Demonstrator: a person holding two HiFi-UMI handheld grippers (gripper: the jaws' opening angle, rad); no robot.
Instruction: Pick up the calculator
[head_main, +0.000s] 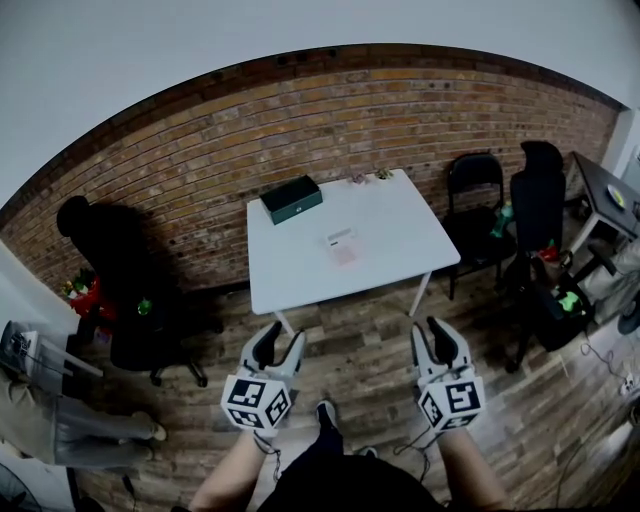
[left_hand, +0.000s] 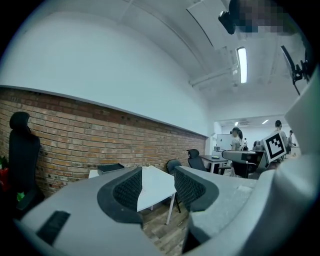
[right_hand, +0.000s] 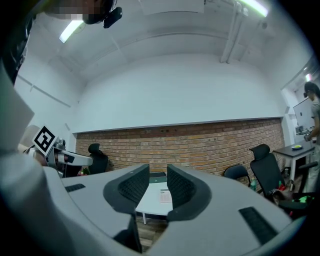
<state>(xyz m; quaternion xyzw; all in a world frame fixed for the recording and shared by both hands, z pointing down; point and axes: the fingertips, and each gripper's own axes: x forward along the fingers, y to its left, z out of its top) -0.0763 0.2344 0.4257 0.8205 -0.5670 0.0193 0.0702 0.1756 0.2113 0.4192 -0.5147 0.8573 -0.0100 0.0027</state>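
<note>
A white table (head_main: 400, 250) stands against the brick wall. Near its middle lies a small pale flat item with a pinkish sheet, which I take for the calculator (head_main: 341, 243); in the right gripper view the calculator (right_hand: 164, 196) shows between the jaws, far off. Both grippers hover over the wooden floor, short of the table's front edge. My left gripper (head_main: 283, 342) is open and empty, and through the left gripper (left_hand: 157, 176) I see the table's corner. My right gripper (head_main: 428, 330) is also open with nothing in it, the gap of the right gripper (right_hand: 158, 174) narrower.
A dark green box (head_main: 292, 198) sits at the table's back left. A black office chair (head_main: 130, 300) stands left of the table, and two more black chairs (head_main: 480, 205) and a desk (head_main: 605, 195) stand to the right. My shoe (head_main: 326, 412) is on the floor.
</note>
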